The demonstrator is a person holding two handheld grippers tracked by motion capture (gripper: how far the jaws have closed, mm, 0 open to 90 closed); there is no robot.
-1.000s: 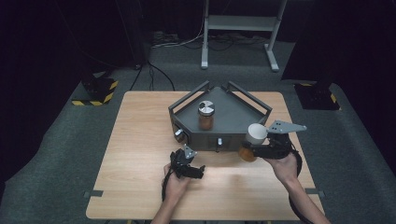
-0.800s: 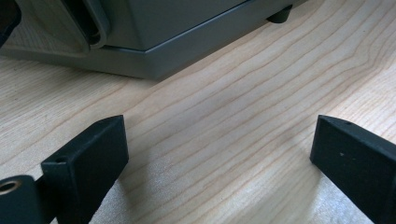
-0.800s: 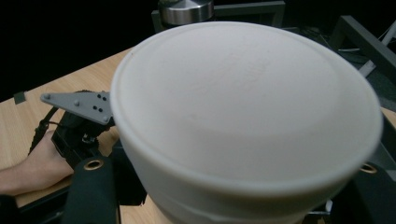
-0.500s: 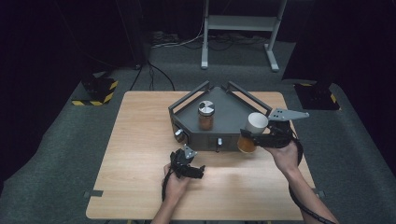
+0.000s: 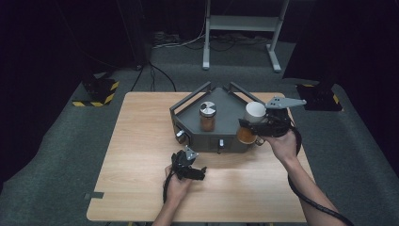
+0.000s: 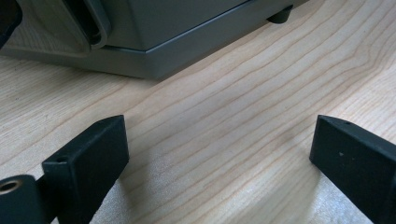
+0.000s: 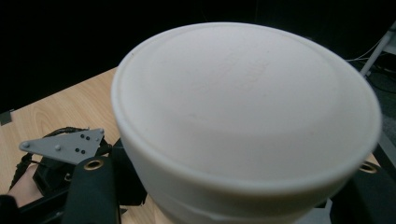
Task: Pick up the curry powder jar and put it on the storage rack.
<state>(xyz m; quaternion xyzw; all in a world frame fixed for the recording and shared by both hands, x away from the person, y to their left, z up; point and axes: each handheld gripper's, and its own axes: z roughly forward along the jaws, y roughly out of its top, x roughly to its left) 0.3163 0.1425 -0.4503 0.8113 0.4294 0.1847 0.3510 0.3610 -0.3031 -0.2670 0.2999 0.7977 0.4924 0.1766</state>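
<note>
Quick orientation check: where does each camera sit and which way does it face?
High view: above the person's side, looking forward and down on the wooden table; both forearms, left claw.
Left gripper view: low on the table, facing the grey angular tray's wall; own open jaws.
Right gripper view: behind the white-lidded amber jar.
Shared: jar, tray.

Inventory: two jars, one with a white lid [image 5: 255, 111], one with a metal lid [image 5: 207, 116]; one grey tray [image 5: 230, 106]; one wooden table [image 5: 141, 141]; two grippers, left [image 5: 196, 173] and right [image 5: 247, 126].
</note>
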